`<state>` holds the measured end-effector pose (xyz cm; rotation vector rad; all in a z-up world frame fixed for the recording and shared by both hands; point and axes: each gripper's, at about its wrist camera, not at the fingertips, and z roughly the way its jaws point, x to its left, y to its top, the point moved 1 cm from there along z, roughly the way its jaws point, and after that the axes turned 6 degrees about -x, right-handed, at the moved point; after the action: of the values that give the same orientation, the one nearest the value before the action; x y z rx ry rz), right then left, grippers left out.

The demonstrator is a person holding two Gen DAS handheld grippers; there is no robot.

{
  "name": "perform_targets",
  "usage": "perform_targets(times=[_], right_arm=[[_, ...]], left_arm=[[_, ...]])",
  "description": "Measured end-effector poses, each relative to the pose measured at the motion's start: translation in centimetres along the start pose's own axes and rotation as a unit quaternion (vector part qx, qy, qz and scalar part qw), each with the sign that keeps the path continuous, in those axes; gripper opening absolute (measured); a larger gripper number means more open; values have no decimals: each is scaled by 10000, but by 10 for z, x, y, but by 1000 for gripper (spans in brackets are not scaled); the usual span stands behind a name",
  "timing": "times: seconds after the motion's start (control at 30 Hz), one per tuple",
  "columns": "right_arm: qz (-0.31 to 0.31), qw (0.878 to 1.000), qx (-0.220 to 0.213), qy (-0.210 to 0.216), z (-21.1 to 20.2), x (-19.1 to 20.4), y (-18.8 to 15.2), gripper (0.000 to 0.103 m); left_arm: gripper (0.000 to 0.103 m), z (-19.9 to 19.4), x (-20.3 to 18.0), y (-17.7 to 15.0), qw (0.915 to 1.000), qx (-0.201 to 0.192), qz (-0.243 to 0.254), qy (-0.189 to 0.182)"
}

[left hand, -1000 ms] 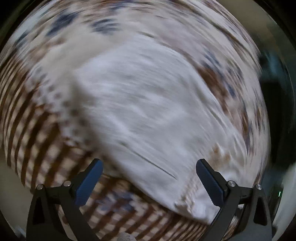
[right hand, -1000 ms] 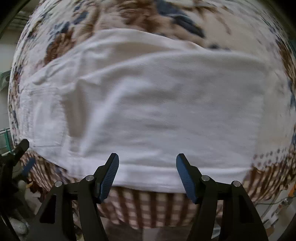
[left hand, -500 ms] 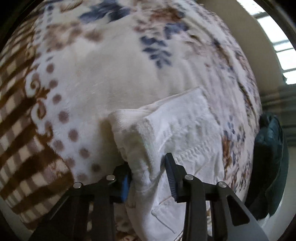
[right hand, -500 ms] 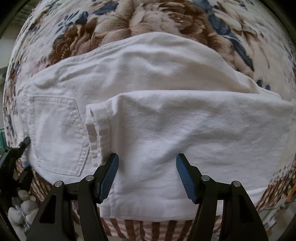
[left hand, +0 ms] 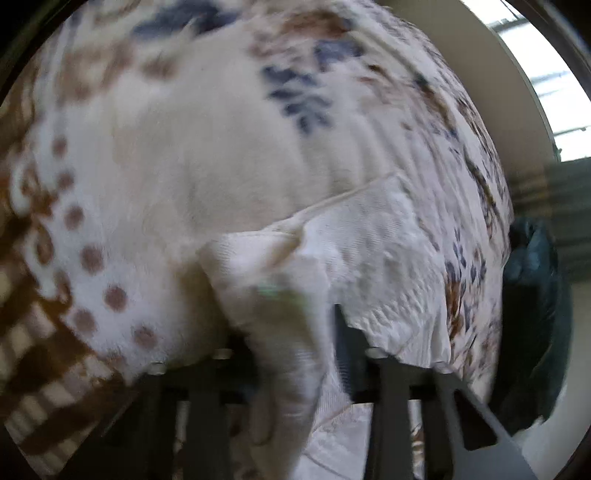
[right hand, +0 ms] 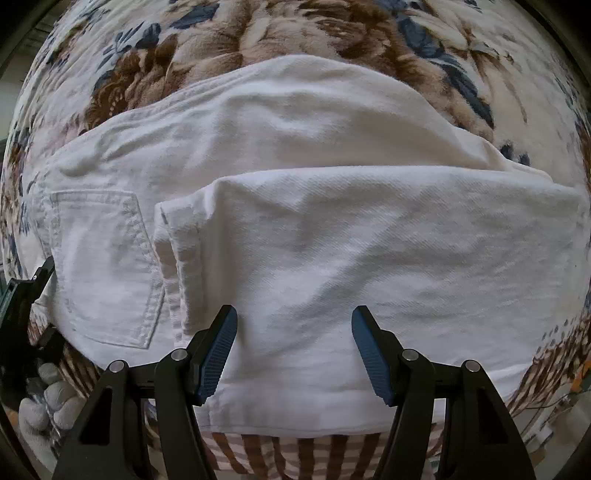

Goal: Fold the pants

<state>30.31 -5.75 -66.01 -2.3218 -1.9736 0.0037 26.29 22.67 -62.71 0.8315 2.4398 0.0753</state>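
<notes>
Blanket [right hand: 332, 33] with brown and blue flowers and a brown checked border covers the whole surface under both cameras; what lies beneath it cannot be told. White pants [right hand: 314, 240] lie spread on that blanket, folded once so that an upper layer rests over a lower one, with the fold's hemmed end just beside a back pocket [right hand: 99, 266] on the left of the right wrist view. The near edge of the pants lies just above the checked border at the bottom of that view.

In the left wrist view, which is blurred, a corner of the pants [left hand: 288, 295] is bunched up and raised off the blanket. The left gripper [left hand: 291, 354] has this bunch between its fingers [left hand: 347, 347], which stand narrow and are closing on the cloth. A dark green object [left hand: 535, 332] sits past the blanket's edge on the right; it is too blurred to name.

The right gripper [right hand: 293, 350] hangs over the upper layer near its front edge, its blue-padded fingers [right hand: 218, 350] wide apart and gripping nothing. A gloved hand [right hand: 40, 402] and the left gripper's dark frame show at the far left edge.
</notes>
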Motion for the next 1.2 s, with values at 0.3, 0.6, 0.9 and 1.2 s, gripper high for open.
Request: perform_targets(times=[0.3,0.6,0.9,1.2], right_arm=[[-43,9999,-52,-105,-6,-25,-15,67],[96,9956,-110,-925,-4,-56,-18,78],[3,9893,-342,-1419,-12,-89,-30,87],[386,9871,-475,-1482,-31,-166,-30,87]], left_arm=[[41,18,3,9,9997,216,-57,-95],[22,10,-17,9,9993,-106,371,27],[18,-45,-91,-4,9821,-579,1794,73],[15,-89,-176,-58,9533,-663,2934,-271]])
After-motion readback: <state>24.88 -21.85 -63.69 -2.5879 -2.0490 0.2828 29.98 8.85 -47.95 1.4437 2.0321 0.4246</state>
